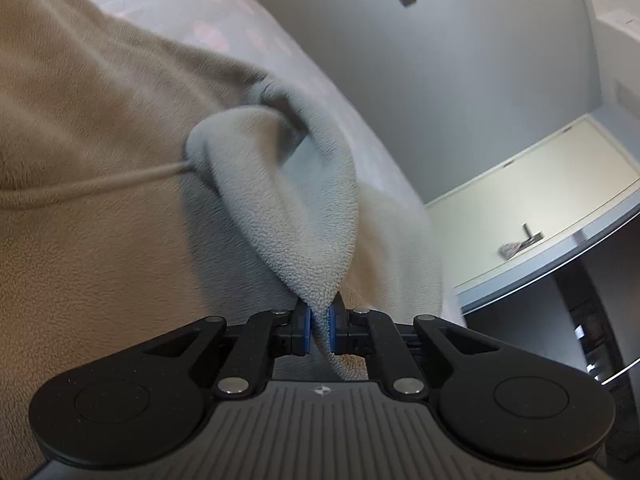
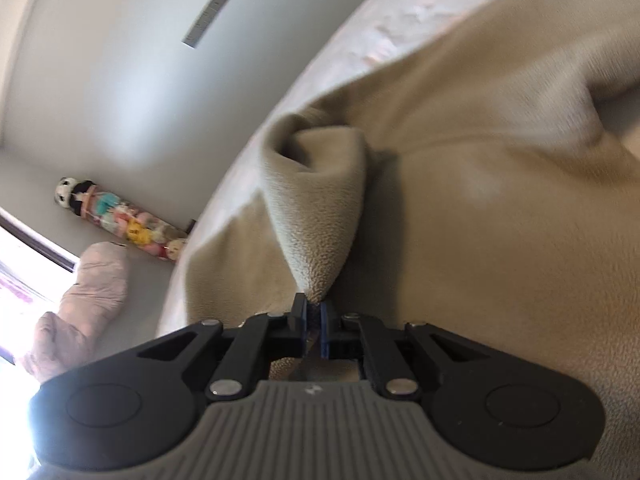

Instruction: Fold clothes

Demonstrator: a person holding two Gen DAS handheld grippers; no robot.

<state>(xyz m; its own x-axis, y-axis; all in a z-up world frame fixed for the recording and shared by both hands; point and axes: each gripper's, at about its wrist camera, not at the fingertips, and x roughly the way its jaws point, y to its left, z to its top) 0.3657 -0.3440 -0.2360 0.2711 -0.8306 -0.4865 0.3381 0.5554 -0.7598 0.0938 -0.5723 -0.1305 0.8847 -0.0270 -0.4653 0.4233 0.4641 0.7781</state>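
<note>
A beige fleece garment (image 1: 100, 140) spreads over a pale bedspread with pink patches (image 1: 208, 20). In the left wrist view my left gripper (image 1: 319, 326) is shut on a pinched fold of the fleece (image 1: 296, 216), which rises from the blue pads as a cone; a seam runs off to the left. In the right wrist view my right gripper (image 2: 316, 320) is shut on another fold of the same garment (image 2: 324, 216), and the rest of the fleece (image 2: 500, 220) lies to the right. Both views are motion-blurred.
The bedspread (image 2: 400, 32) edge curves past a grey wall. A white door with a handle (image 1: 532, 234) is at the right of the left view. A tube of plush toys (image 2: 120, 220) and a pink bundle (image 2: 88, 300) are by a bright window.
</note>
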